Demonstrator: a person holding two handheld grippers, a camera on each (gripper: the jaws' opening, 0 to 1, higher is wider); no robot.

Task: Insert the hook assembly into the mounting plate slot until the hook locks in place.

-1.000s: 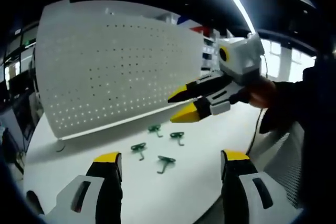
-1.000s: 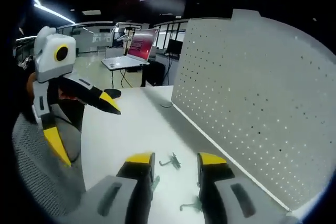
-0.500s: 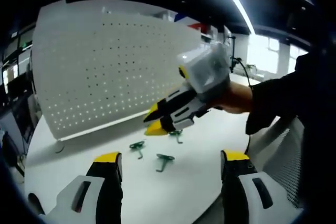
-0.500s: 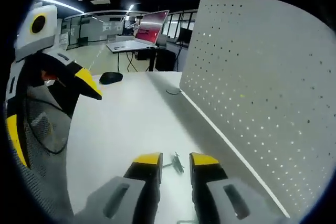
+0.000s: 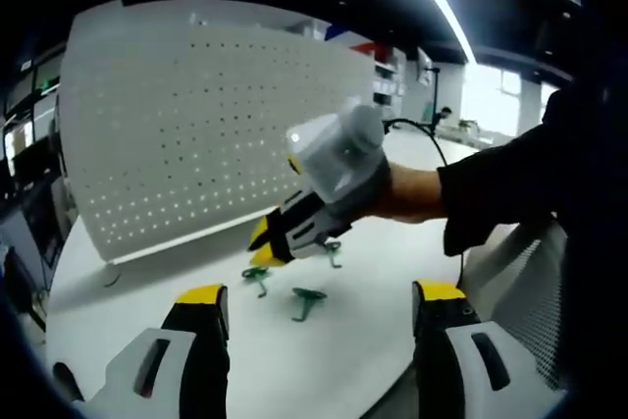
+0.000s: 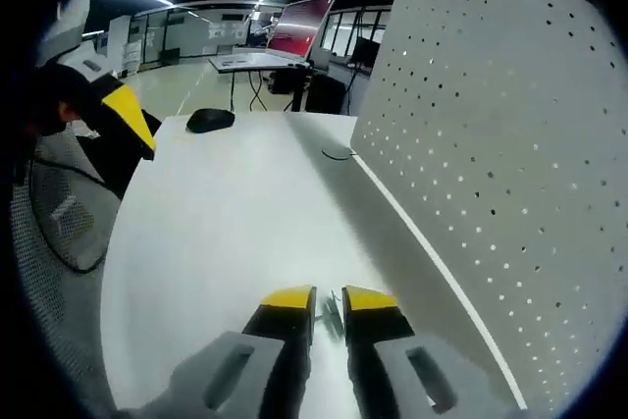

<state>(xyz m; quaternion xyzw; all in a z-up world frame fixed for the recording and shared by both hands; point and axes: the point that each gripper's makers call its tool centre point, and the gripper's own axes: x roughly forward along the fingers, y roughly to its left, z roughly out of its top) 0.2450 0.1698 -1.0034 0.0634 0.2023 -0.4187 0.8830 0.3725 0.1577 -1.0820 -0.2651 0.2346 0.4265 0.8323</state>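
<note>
- The left gripper (image 5: 319,303) is low over the white table (image 5: 373,340), and its 2 yellow-tipped jaws stand wide apart with nothing between them.
- The right gripper (image 5: 263,247) reaches in from the right side of the left gripper view, held by a hand (image 5: 407,193) in a dark sleeve (image 5: 510,183).
- Its yellow tips point down at the table, right by the green hooks.
- In the right gripper view, the right gripper (image 6: 329,301) has its jaws nearly together, with just a thin gap.
- A small green hook (image 6: 332,311) sits in that gap (I cannot tell if the jaws are pinching it or only around it).
- In the left gripper view, 3 green hooks show on the table: 1 (image 5: 257,277) just under the right gripper's tips, 1 (image 5: 307,298) nearer the camera, and 1 (image 5: 334,250) partly behind the right gripper.
- The white board with many small holes (image 5: 206,134) stands upright at the back of the table, behind the hooks.
- In the right gripper view the board (image 6: 500,144) is on the right, near the gripper but not touching it.
- A yellow tip of the left gripper (image 6: 128,117) shows at the left of that view.
- A black mouse (image 6: 210,120) lies far off on the table, and an open laptop (image 6: 294,31) sits on another desk behind.
</note>
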